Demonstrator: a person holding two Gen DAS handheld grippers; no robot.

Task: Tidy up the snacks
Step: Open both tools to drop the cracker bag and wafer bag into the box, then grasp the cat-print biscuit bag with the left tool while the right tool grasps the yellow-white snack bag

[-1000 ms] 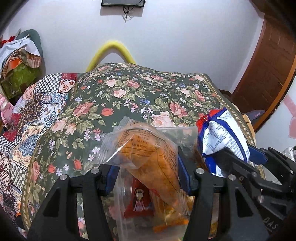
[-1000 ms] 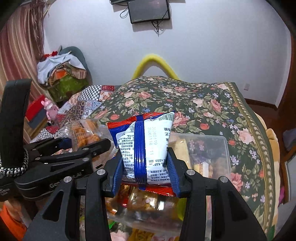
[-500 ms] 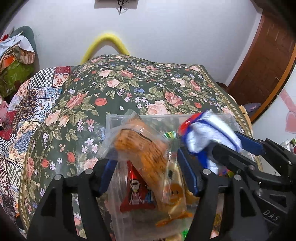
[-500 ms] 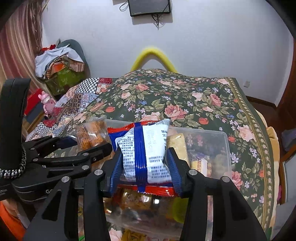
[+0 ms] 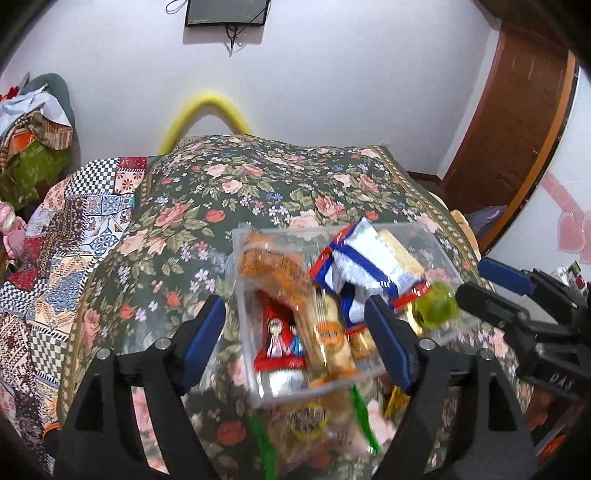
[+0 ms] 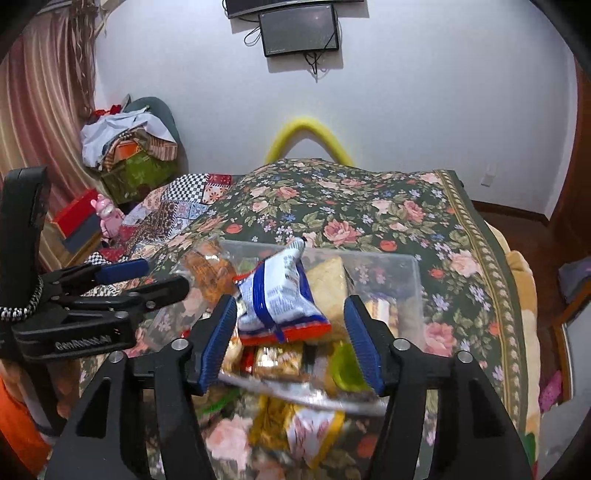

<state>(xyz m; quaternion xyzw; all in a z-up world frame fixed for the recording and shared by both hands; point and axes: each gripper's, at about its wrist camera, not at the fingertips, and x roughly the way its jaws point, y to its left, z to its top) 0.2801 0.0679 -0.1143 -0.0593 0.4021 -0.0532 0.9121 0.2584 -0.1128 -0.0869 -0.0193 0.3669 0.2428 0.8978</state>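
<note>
- Blue-padded jaws of the left gripper (image 5: pixel 295 325) stand apart, have just been opening; the orange snack bag (image 5: pixel 273 269) lies loose ahead of them at 12 o'clock, no pad pressing on it.
- Right gripper (image 6: pixel 290 328) jaws also apart, have just been opening; the white-and-blue snack packet (image 6: pixel 277 295) sits between them, tilted, with a gap to each pad.
- Both packs are in the clear plastic box (image 6: pixel 413 280), on top of its other snacks: a red packet with cartoon figures (image 5: pixel 280 339), a tan bar (image 6: pixel 328 284), a green round item (image 5: pixel 436 306).
- In the left view the packet is at 2 o'clock from the orange bag, touching or just beside; blur hides which.
- Loose packs lie on the spread at 6 o'clock of the box, blurred.
- Box rests on a bed with a dark floral spread (image 6: pixel 369 206); patchwork cover (image 5: pixel 66 236) at 9 o'clock.
- Yellow foam arch (image 6: pixel 306 136) at 12 o'clock behind the bed, wall screen (image 6: pixel 299 29) above it.
- Clothes pile (image 6: pixel 125 147) at 10 o'clock.
</note>
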